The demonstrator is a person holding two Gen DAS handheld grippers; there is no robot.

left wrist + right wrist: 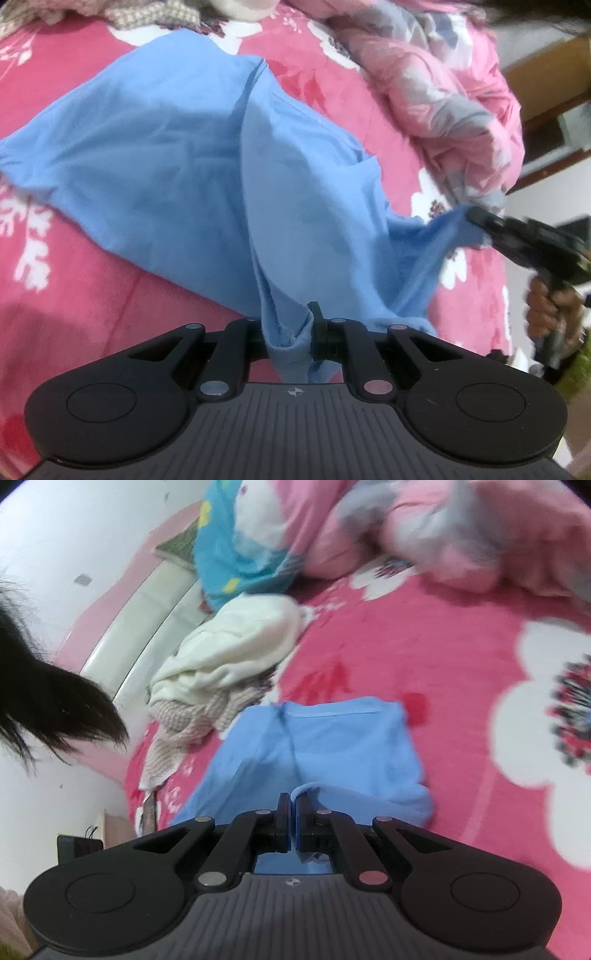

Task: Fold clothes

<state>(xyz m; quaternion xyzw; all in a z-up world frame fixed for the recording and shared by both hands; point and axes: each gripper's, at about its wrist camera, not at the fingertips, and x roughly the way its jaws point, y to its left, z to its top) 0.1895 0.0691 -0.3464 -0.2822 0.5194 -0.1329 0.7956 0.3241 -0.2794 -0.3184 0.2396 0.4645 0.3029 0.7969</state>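
The left hand-held gripper (291, 332) is clenched on a bunched edge of the blue garment (177, 155), at the lower centre of the left wrist view. From that grip the cloth runs away toward the upper left of the frame and lies spread on the pink floral bed (74, 295). A taut ridge of fabric rises from the grip toward the top centre; this marks the garment's long axis.

The right hand-held gripper (476, 218) is clenched on a second edge of the same garment at the right of the frame, well apart from the left grip. In the right wrist view, a thin fold of blue cloth shows between its fingers (303, 812).

Judgement: both grips sit on the near edge, so the coming move would carry that edge away along the long axis, toward the far hem.
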